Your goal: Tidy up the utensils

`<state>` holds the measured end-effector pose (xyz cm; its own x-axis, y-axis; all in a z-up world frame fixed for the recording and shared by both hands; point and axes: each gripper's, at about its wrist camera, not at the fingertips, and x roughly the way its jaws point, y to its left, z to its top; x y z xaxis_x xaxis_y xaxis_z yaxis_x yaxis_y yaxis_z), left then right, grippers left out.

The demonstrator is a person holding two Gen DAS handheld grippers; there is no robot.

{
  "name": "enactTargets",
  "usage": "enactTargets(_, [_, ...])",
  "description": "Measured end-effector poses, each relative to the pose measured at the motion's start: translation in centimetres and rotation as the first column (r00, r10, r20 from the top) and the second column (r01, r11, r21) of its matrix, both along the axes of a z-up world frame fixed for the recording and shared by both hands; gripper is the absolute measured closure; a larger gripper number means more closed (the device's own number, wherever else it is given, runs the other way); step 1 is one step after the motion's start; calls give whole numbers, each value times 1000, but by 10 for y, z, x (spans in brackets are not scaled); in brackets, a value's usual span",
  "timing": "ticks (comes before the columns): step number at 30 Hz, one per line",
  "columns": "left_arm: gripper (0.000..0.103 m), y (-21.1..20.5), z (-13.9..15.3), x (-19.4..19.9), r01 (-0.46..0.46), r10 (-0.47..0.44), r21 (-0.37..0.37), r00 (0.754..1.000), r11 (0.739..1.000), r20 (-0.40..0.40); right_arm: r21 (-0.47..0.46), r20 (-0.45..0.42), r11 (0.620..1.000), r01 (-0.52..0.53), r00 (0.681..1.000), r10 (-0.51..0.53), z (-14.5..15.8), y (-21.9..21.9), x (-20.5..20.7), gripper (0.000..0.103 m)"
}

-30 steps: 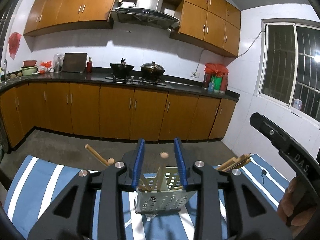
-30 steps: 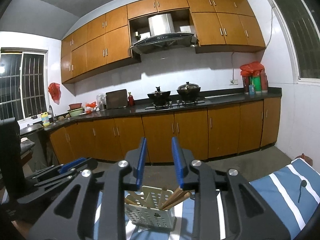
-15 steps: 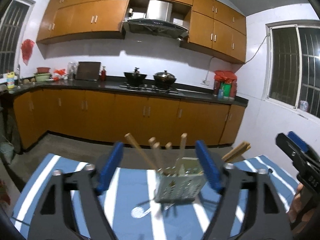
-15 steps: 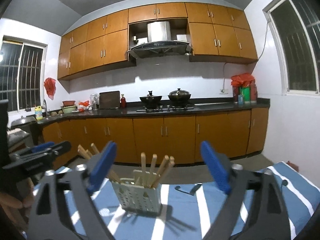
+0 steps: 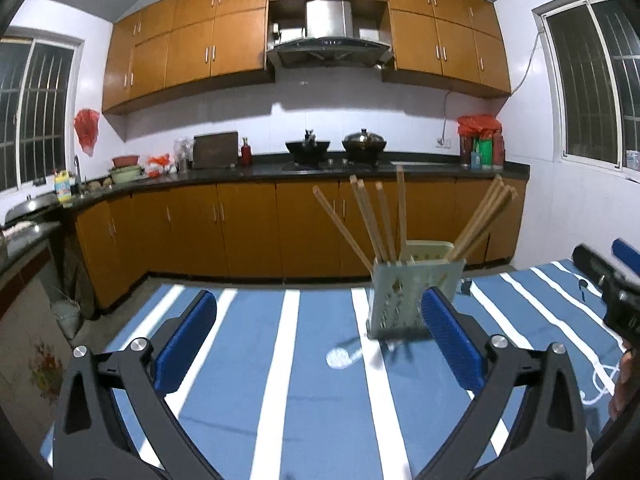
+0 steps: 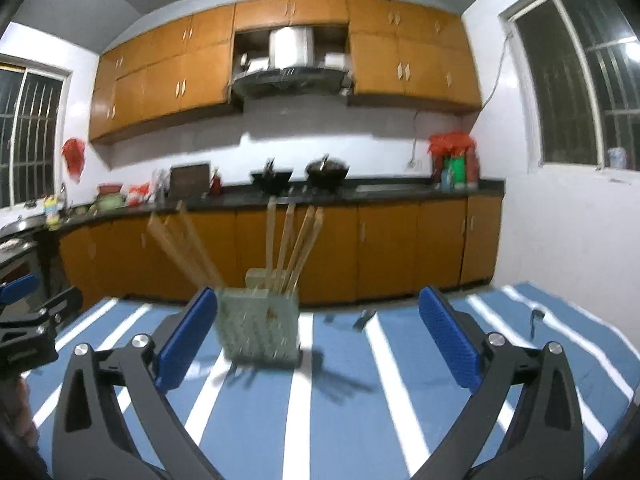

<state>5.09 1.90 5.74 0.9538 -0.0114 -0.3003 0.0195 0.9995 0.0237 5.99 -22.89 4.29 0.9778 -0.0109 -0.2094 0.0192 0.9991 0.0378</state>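
Note:
A pale perforated utensil holder (image 5: pixel 408 296) stands on the striped tablecloth (image 5: pixel 260 360), with wooden chopsticks (image 5: pixel 376 220) fanned out of it and a second bundle (image 5: pixel 480 220) leaning right. My left gripper (image 5: pixel 316 300) is short of the holder, its jaws opening with nothing between them. My right gripper (image 6: pixel 318 296) faces the same holder (image 6: pixel 260 324), also opening and empty. A small pale strainer spoon (image 5: pixel 340 356) lies in front of the holder. A dark utensil (image 6: pixel 366 316) lies behind it.
Another small dark utensil (image 6: pixel 534 316) lies near the cloth's right edge. The right gripper's black frame (image 5: pixel 616 292) shows at the left view's right side. Brown floor cabinets (image 5: pixel 240 232) run behind the table.
Both grippers' jaws went from narrow to wide apart. Both have drawn back from the holder, which now looks farther off and shows its full height with the chopsticks.

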Motion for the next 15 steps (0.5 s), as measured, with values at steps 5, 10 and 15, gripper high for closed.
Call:
enactTargets(5, [2, 0, -17, -6, 0, 0, -10, 1000, 1000, -28, -1, -80, 999, -33, 996, 33, -18, 5, -7, 4])
enactTargets(10, [2, -7, -29, -11, -7, 8, 16, 999, 1000, -47, 2, -105, 999, -46, 993, 46, -31, 9, -12, 4])
enactTargets(15, [2, -10, -42, -14, 6, -5, 20, 997, 1000, -79, -18, -140, 998, -56, 989, 53, -44, 16, -11, 4])
